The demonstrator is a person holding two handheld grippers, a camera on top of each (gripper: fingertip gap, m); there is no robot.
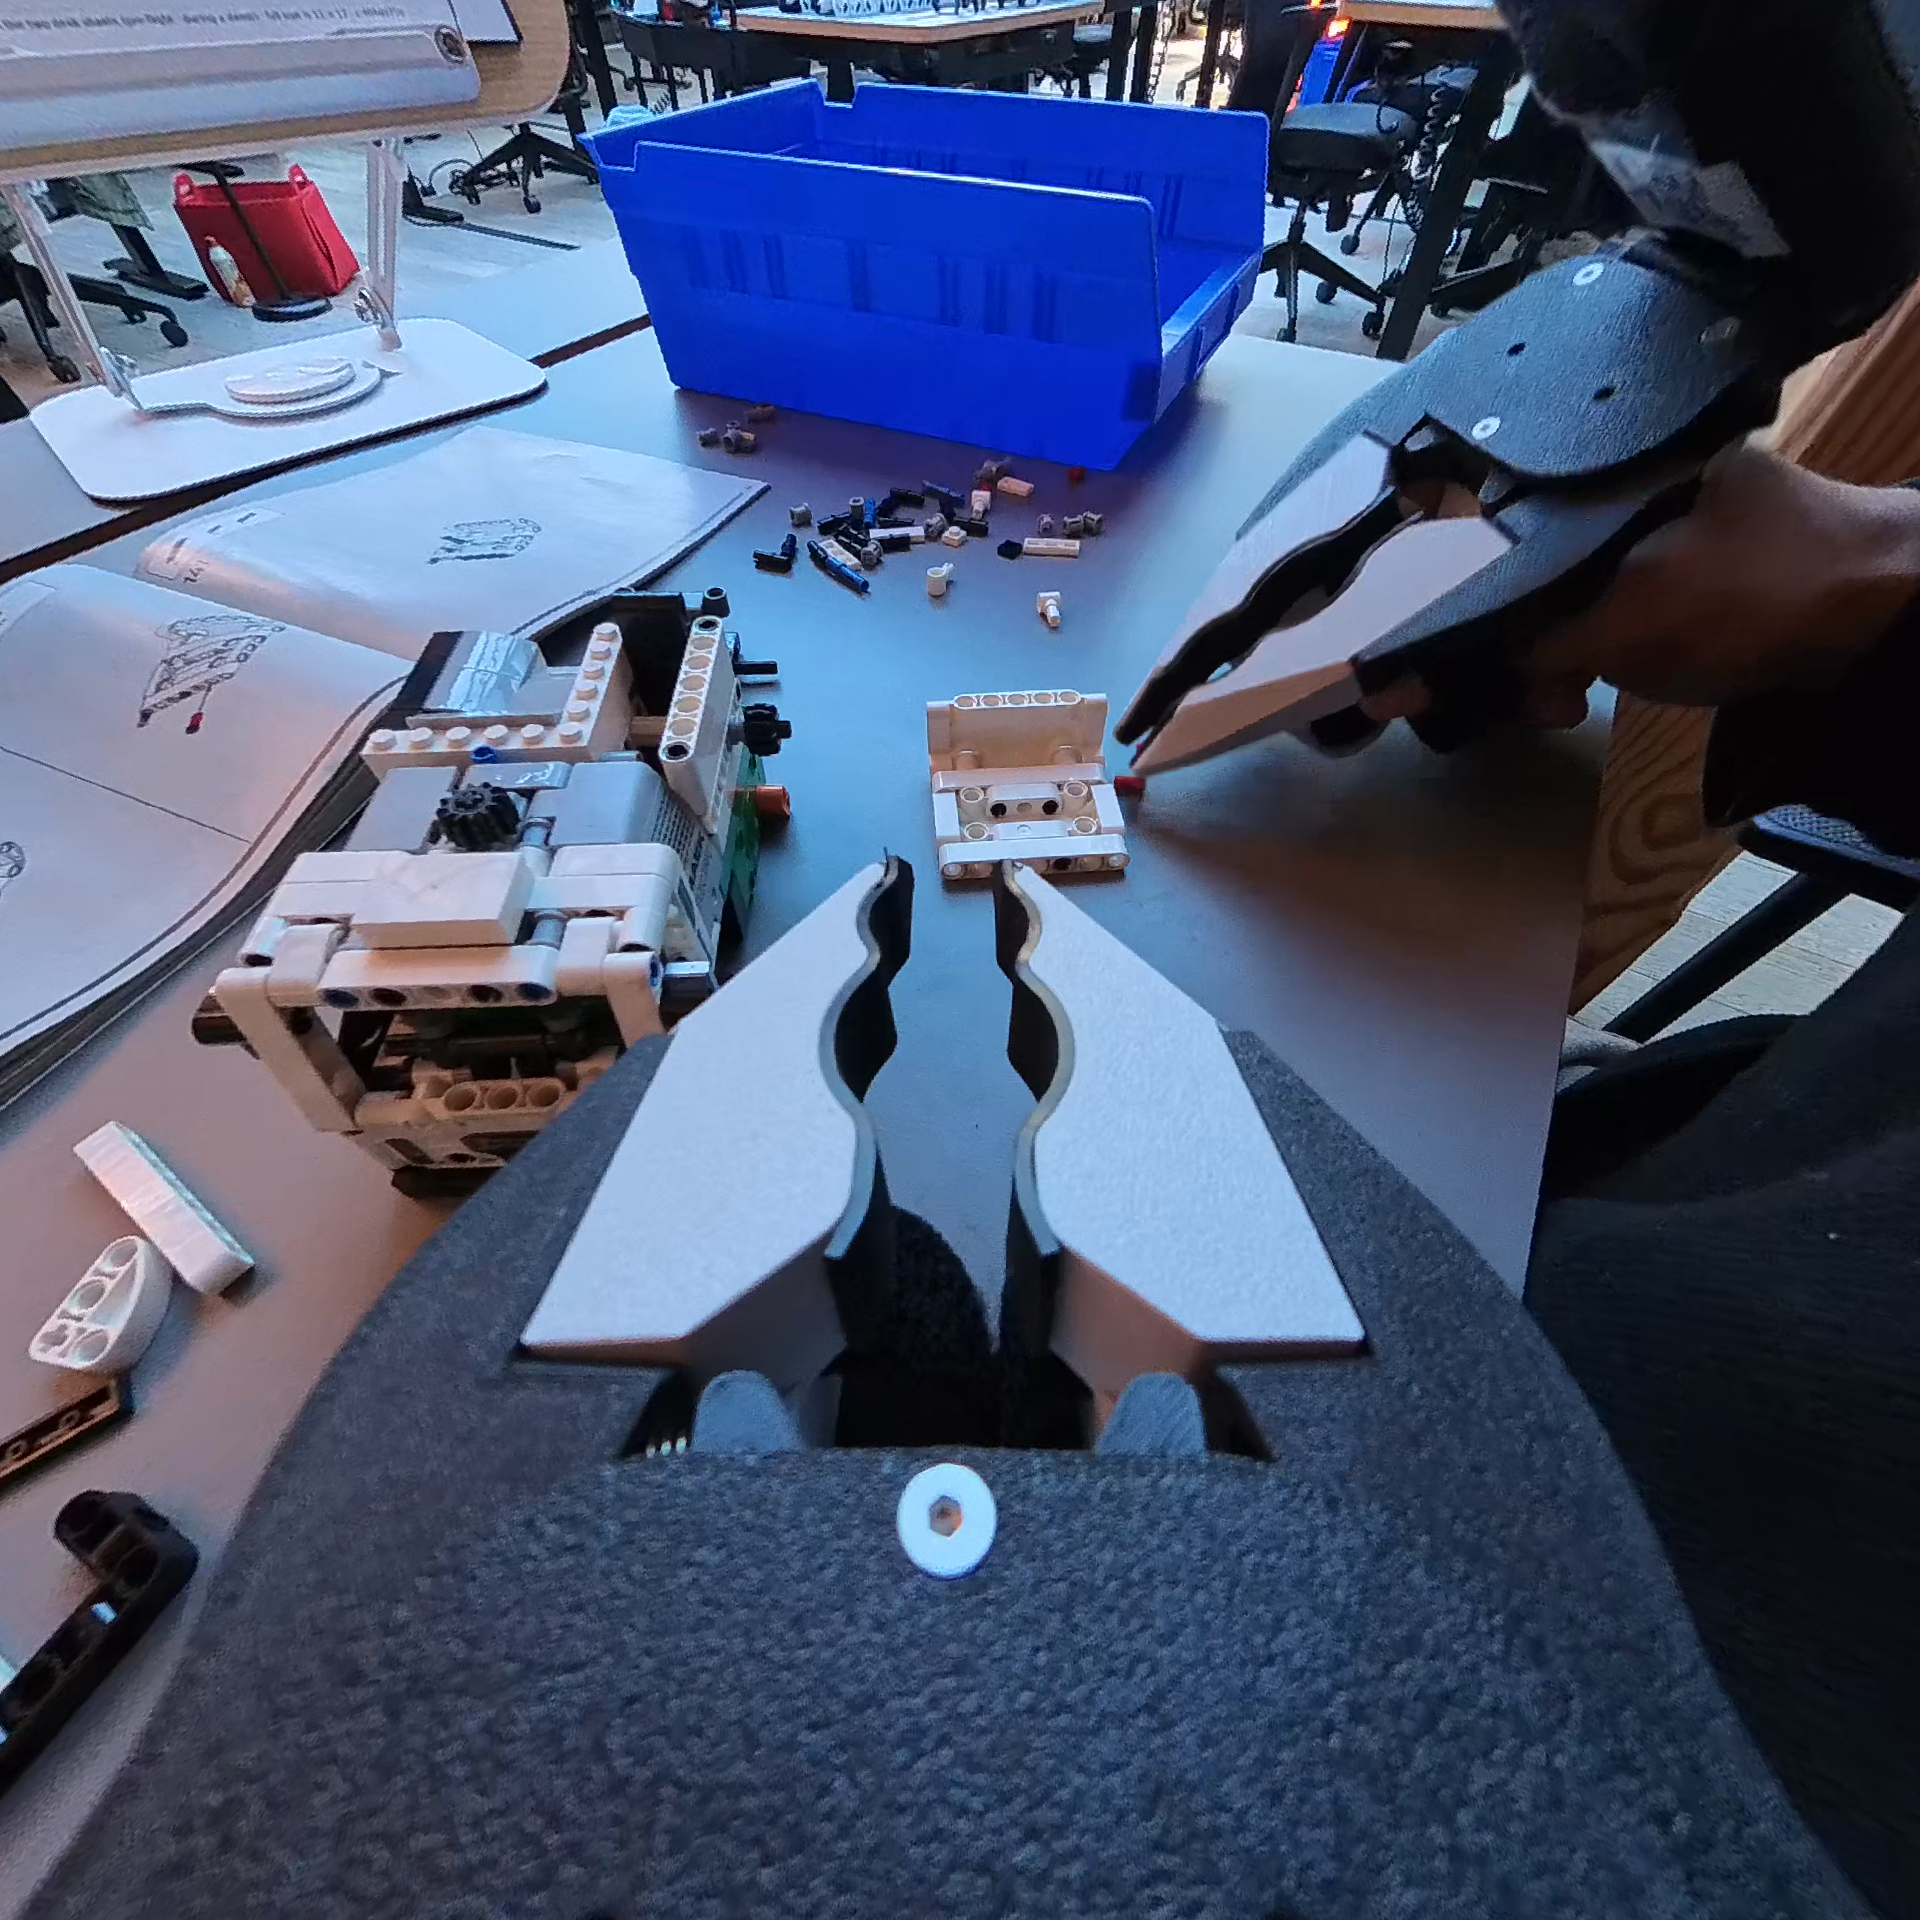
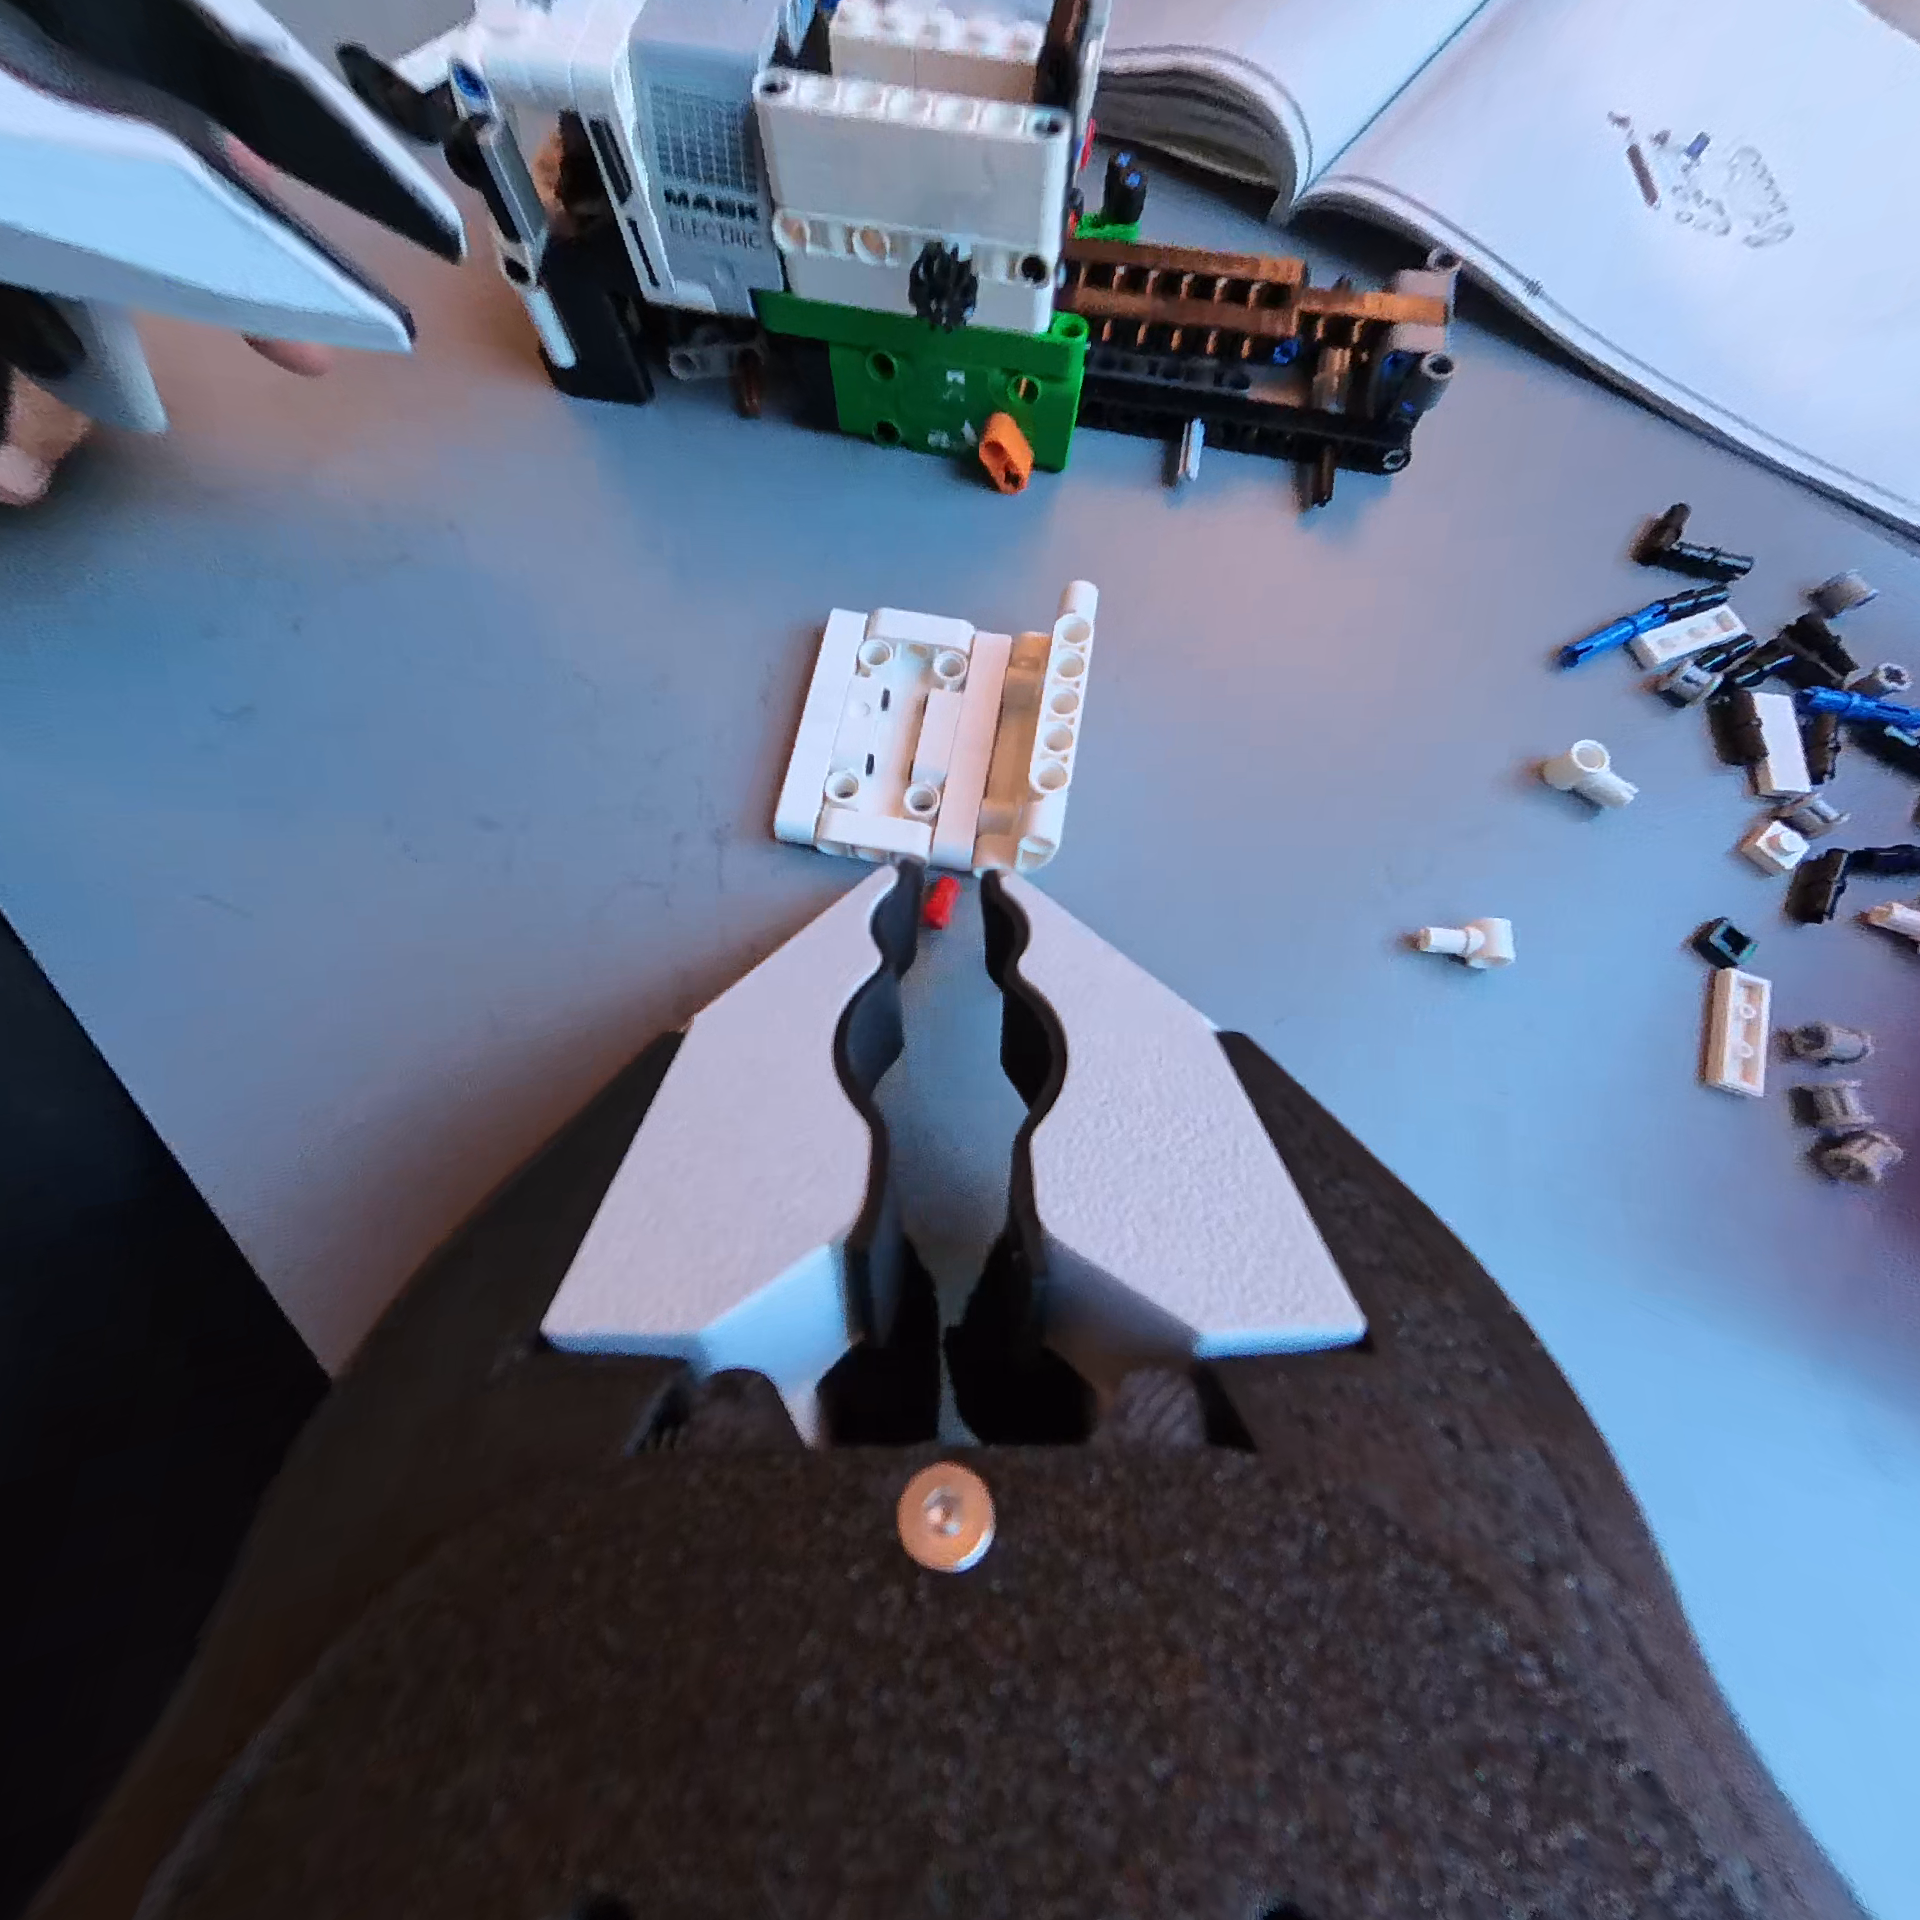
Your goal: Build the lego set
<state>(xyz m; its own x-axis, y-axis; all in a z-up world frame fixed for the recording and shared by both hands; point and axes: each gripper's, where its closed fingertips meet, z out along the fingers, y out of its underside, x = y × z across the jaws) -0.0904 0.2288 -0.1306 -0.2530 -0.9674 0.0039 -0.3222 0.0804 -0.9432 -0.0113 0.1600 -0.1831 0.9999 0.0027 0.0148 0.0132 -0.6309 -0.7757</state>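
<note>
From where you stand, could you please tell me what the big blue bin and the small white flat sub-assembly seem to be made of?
The big blue bin looks like moulded plastic, semi-glossy, with ribbed walls. The small white flat sub-assembly looks like hard glossy plastic, judging by its crisp pin holes and studs.

Grey table bears lego pieces, blue bin, booklet

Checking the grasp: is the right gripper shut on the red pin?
No, open. The red pin lies on the table between the right gripper's tips, with gaps either side.
</note>
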